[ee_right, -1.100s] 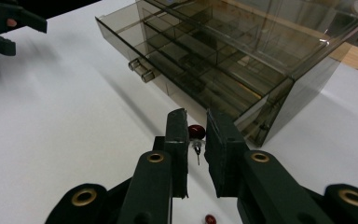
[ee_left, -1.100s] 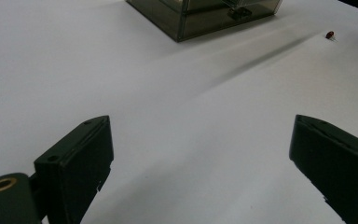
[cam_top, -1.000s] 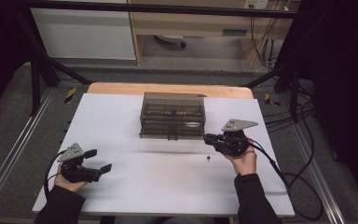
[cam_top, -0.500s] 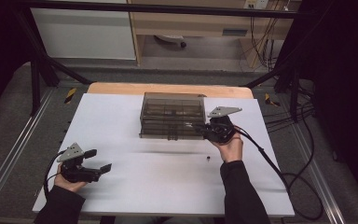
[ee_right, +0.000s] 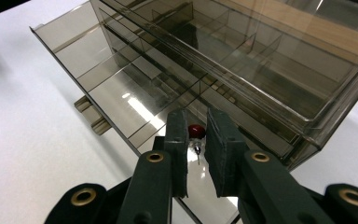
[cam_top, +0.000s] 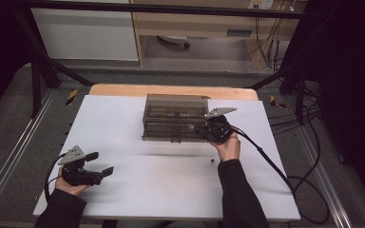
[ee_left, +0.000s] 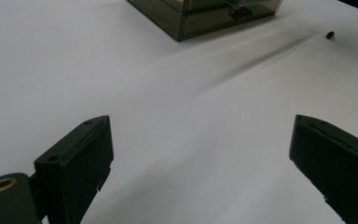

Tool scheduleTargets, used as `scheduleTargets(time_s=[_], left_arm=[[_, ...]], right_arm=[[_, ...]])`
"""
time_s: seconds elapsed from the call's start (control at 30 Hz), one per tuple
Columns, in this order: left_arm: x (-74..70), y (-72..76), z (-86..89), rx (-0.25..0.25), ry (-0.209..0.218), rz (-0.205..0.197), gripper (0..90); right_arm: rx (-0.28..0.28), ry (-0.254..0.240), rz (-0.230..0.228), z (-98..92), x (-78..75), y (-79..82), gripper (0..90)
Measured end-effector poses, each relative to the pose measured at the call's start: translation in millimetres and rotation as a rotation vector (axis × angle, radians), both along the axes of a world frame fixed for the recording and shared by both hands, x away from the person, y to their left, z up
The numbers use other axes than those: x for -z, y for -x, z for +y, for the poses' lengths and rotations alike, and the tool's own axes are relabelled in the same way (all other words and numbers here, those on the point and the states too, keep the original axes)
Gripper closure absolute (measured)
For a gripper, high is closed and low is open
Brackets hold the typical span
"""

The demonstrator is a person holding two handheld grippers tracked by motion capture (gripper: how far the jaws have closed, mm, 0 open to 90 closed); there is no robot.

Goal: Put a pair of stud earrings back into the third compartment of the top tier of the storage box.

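Observation:
A smoky transparent drawer box (cam_top: 176, 118) stands at the middle of the white table (cam_top: 123, 123). One divided drawer (ee_right: 102, 70) sticks out of its front. My right gripper (cam_top: 205, 129) is at the box's front right corner, above that drawer. Its jaws (ee_right: 196, 128) are shut on a small red-headed part (ee_right: 196, 131) with a thin metal pin hanging under it. My left gripper (cam_top: 100, 164) rests low at the table's near left, open, with bare table between its jaws (ee_left: 205, 154).
A tiny dark piece (cam_top: 212, 160) lies on the table just in front of the right hand, also seen far off (ee_left: 330, 34) in the left gripper view. A black cable (cam_top: 275, 166) trails off the table's right side. A wooden strip (cam_top: 171, 90) borders the far edge.
The right hand has carried its gripper away from me and leftward, from the open table up to the box's front right corner. The left gripper has stayed put.

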State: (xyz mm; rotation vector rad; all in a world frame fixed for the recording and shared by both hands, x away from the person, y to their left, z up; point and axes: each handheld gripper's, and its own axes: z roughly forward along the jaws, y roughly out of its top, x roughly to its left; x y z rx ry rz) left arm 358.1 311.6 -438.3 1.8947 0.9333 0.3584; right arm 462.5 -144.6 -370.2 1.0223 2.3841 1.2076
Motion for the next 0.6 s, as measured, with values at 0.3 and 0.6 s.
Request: scheduleTargets(time_s=[0.3, 0.6], left_arm=[[-0.3, 0.0, 0.1, 0.0, 0.003, 0.0, 6.2], [-0.2, -0.2, 0.2, -0.002, 0.002, 0.002, 6.2]], right_arm=[[0.018, -0.01, -0.003, 0.5, 0.4, 0.7, 69.2], [0.034, -0.062, -0.058, -12.9, -18.5, 20.9, 47.0]])
